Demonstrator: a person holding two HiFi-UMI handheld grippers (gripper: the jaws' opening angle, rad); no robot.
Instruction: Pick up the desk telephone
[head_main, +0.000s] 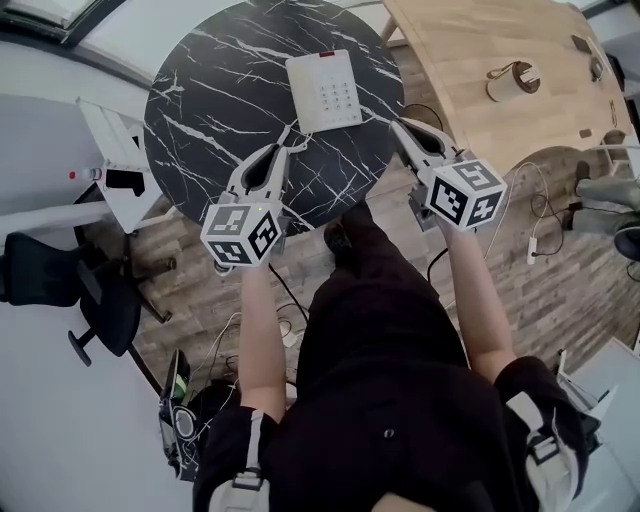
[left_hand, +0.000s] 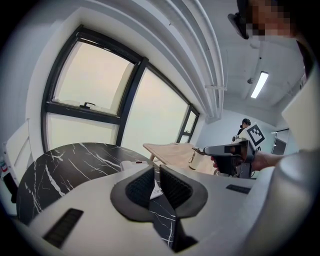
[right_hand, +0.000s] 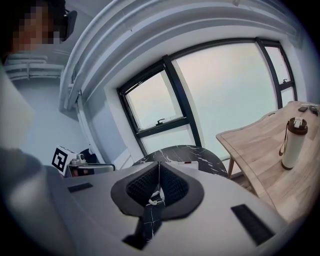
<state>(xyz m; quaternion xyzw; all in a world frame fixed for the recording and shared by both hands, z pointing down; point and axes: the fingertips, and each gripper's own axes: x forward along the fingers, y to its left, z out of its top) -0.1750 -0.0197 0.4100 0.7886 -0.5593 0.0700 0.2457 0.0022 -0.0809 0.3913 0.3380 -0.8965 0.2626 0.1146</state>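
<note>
Beyond the person's lap (head_main: 400, 340), the white desk telephone (head_main: 324, 90) lies flat right of centre on the round marbled desk (head_main: 200, 100), long axis pointing away, between two closed, empty tongs at its near corners, the left tongs (head_main: 288, 138) just beside it, the right tongs (head_main: 400, 127) slightly farther.

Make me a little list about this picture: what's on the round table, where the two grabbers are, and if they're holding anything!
table: round black marble table
on it: white desk telephone, lying flat
left gripper: jaws shut, empty, near the telephone's near left corner
right gripper: jaws shut, empty, near the telephone's near right corner
beside it: wooden table with a bottle
telephone picked up: not yet
</note>
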